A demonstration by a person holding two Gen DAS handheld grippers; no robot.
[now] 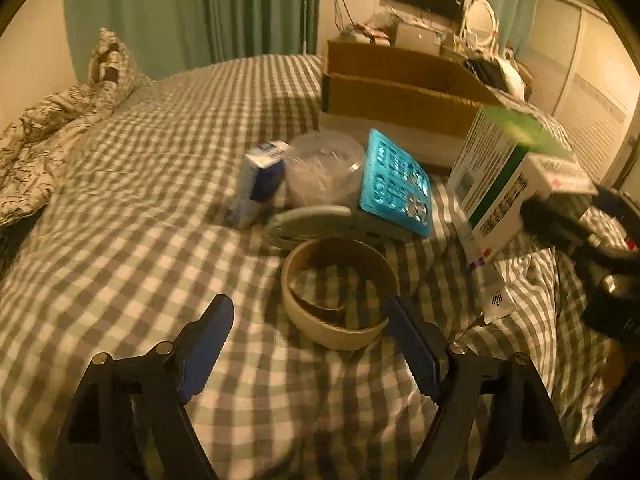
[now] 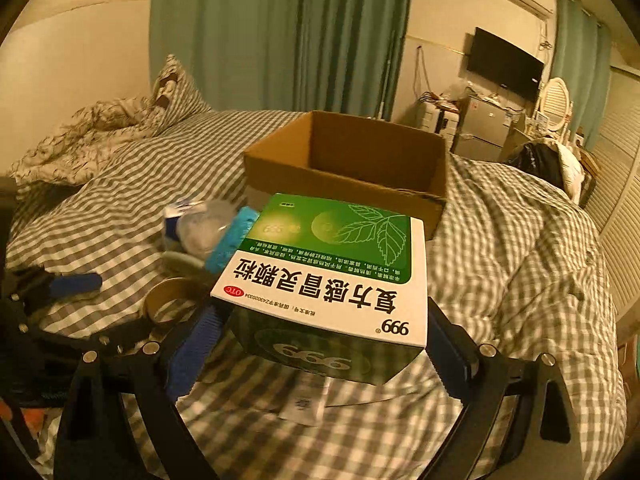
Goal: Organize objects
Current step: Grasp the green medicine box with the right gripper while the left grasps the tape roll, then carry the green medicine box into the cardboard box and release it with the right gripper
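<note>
My right gripper (image 2: pixel 320 344) is shut on a green and white medicine box (image 2: pixel 332 268) and holds it above the checked bed, in front of an open cardboard box (image 2: pixel 348 160). The medicine box also shows in the left wrist view (image 1: pixel 516 172) at the right. My left gripper (image 1: pixel 308 344) is open, its fingers either side of a roll of tape (image 1: pixel 336 284) lying on the bed. Beyond it lie a blue calculator (image 1: pixel 396 184), a clear plastic tub (image 1: pixel 324 168), a small blue and white box (image 1: pixel 260 180) and a grey stapler-like item (image 1: pixel 304 220).
The cardboard box (image 1: pixel 400 84) stands at the back right of the bed. A crumpled duvet and pillow (image 1: pixel 60 120) lie at the far left. A white sachet (image 1: pixel 492 292) lies under the medicine box. Furniture, a TV (image 2: pixel 504 64) and shutters line the right wall.
</note>
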